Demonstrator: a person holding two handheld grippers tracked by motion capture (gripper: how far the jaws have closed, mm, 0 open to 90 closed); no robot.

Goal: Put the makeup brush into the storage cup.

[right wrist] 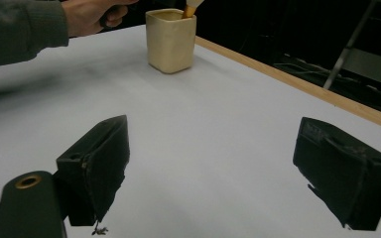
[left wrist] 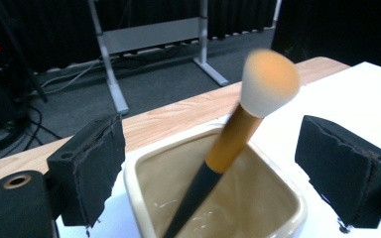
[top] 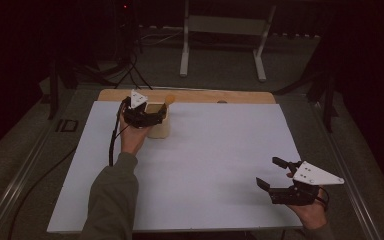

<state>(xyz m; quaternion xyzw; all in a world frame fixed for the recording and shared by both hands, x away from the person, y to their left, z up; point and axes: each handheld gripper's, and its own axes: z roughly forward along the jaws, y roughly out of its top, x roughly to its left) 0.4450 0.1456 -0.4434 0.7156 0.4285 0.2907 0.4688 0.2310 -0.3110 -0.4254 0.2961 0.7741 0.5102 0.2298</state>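
Surroundings: a white sheet (top: 205,165) is spread over the wooden surface (top: 205,96); a metal frame (top: 220,30) is seen on the floor beyond the cup.
Obstructions: bare sheet lies between the cup and the right hand-held gripper.
Count: one cream cup (top: 158,125), one brush (left wrist: 233,139), two hand-held grippers.
Brush: stood tilted inside the cup, bristle head up.
Left hand-held gripper (top: 152,118): held just over the cup, jaws spread on either side of the brush, not touching it.
Right hand-held gripper (top: 271,172): well apart from the cup, jaws spread, nothing held.

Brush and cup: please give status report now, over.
Left gripper open, jaws either side of cream cup. Brush stands tilted in cup, not gripped. Right gripper open, empty, over white sheet. Nothing in the way.
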